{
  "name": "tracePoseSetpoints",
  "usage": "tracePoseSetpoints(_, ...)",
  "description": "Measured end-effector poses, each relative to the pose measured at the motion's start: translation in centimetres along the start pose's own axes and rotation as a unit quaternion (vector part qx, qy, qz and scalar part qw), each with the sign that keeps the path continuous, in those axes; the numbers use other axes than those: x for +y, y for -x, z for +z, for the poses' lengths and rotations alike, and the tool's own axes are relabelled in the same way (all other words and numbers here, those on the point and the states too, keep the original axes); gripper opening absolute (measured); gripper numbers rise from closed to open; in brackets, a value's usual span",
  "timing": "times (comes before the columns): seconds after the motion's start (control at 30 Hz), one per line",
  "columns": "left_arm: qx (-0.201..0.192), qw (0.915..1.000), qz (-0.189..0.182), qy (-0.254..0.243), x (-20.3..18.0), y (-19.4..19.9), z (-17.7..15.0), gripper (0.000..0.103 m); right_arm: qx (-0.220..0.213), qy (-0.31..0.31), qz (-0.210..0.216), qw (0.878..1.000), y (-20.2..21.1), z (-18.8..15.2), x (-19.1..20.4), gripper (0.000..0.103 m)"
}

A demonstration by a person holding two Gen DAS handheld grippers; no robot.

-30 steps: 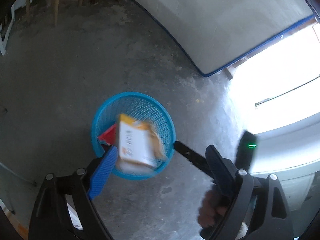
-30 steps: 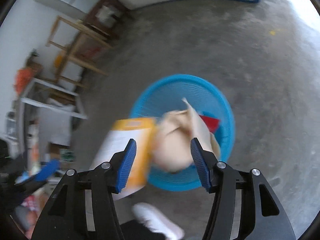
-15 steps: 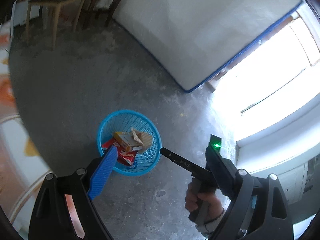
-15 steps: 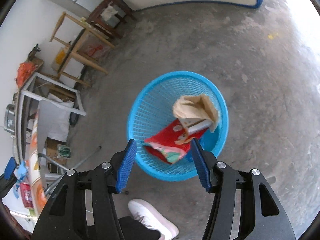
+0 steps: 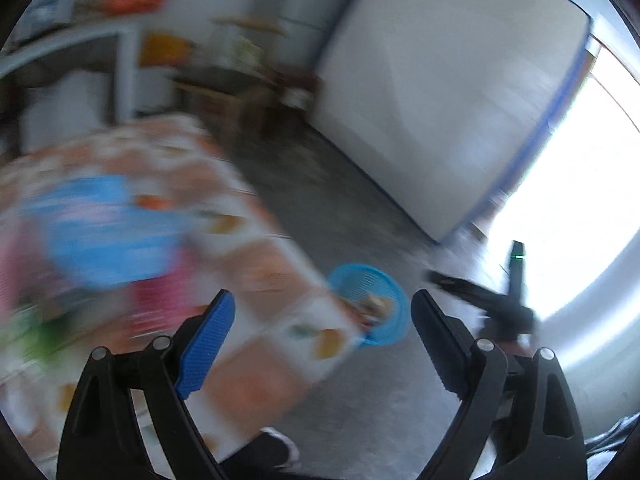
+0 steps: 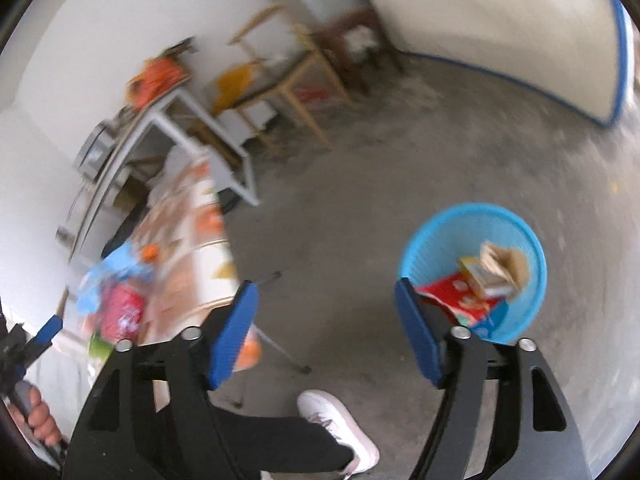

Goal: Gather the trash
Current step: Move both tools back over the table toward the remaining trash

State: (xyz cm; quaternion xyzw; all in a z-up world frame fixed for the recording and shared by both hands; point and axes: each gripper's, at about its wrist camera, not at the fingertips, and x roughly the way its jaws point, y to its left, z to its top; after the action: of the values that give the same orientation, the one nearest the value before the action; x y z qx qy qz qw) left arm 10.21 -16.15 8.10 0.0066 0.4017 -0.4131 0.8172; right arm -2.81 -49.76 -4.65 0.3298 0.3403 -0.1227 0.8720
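The blue mesh basket [image 6: 436, 236] stands on the concrete floor, down to the right of my right gripper [image 6: 325, 292]. In it lie a red packet [image 6: 452, 292], an orange-and-white box [image 6: 474, 276] and a brown paper bag [image 6: 506, 260]. The right gripper's jaws are opening with nothing between them. My left gripper [image 5: 322, 312] is open and empty, high over the edge of a patterned table [image 5: 256, 384], with the basket [image 5: 360, 278] small beyond it. On the table sit a blurred blue bag [image 5: 104, 236] and a pink packet [image 5: 160, 292]. The left wrist view is smeared.
A person's dark trouser leg and white shoe [image 6: 340, 424] stand on the floor between table and basket. Wooden stools [image 6: 288, 80] and a white metal frame [image 6: 200, 120] line the far wall. A white, blue-edged mattress [image 6: 500, 32] leans at the back.
The box and paper bag have dropped into the basket. Both grippers have risen and swung away from it toward the table. The right jaws stand wider than before.
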Motion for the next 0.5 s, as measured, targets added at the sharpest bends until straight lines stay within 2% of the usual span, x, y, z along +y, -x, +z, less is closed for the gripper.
tracePoseSetpoints(0.07, -0.023, 0.999, 0.032, 0.02, 2.4, 2.6, -0.9, 0.087, 0.001, 0.038, 0.006, 0.999, 0.6, 0.1, 3.2, 0.081)
tracePoseSetpoints(0.13, -0.049, 0.9953, 0.073, 0.04, 5.2, 5.8, -2.3, 0.087, 0.007, 0.066, 0.012, 0.998, 0.7, 0.1, 5.8, 0.085)
tracePoseSetpoints(0.2, -0.072, 0.9887, 0.118, 0.059, 7.9, 8.7, -4.1, 0.087, 0.013, 0.097, 0.02, 0.995, 0.4, -0.1, 8.5, 0.093)
tracePoseSetpoints(0.33, -0.1, 0.9765, 0.164, 0.099, 11.4, 11.5, -6.4, 0.088, 0.027, 0.164, 0.053, 0.985, -0.4, -0.9, 14.3, 0.093)
tracePoseSetpoints(0.5, -0.118, 0.9648, 0.19, 0.138, 14.6, 12.8, -9.1, 0.088, 0.051, 0.222, 0.127, 0.965, -1.3, -1.6, 20.9, 0.093)
